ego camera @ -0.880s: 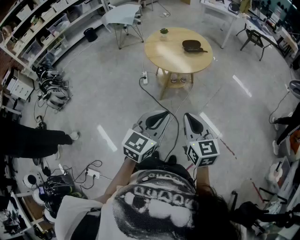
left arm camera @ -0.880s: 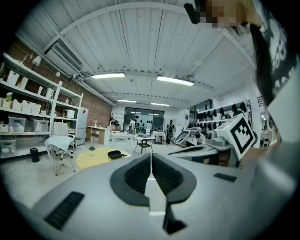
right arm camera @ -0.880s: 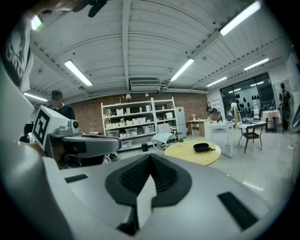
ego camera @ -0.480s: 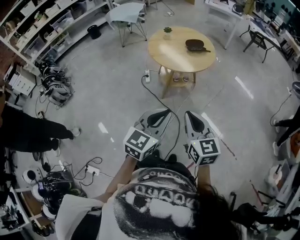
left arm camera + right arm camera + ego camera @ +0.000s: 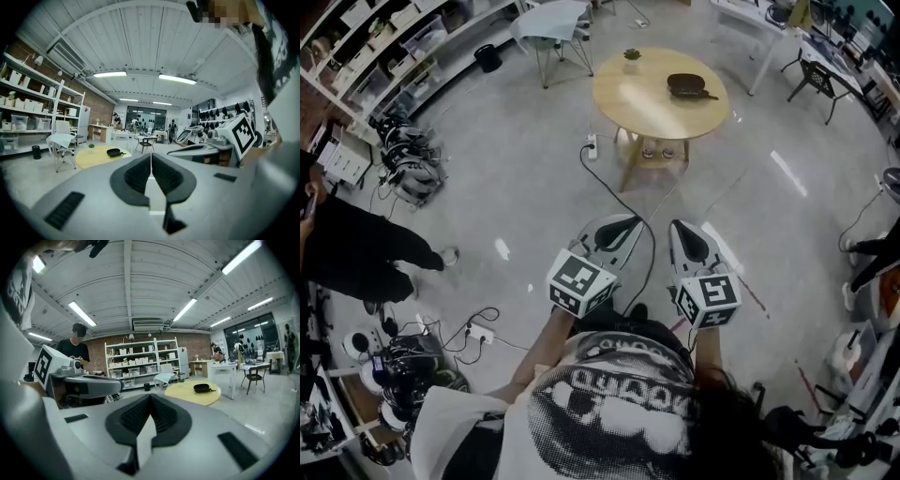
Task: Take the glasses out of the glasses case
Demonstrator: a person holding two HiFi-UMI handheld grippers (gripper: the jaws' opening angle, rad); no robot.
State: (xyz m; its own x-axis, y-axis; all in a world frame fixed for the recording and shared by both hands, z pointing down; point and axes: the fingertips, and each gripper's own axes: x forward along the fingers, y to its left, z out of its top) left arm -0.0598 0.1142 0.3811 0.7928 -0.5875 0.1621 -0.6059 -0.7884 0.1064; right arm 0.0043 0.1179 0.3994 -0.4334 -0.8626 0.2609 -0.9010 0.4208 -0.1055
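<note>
Jaws are seen pressed together on both the left gripper [image 5: 625, 225] and the right gripper [image 5: 680, 232], with nothing held between them. Both are held side by side at roughly 6 o'clock in the head view, pointed toward 12, well apart from the round table [image 5: 614, 98] at 12 o'clock. Glasses case [image 5: 686, 86], dark, is laid on the tabletop toward its 2 o'clock edge, and a small potted plant [image 5: 630, 64] is set near the 11 o'clock edge.
</note>
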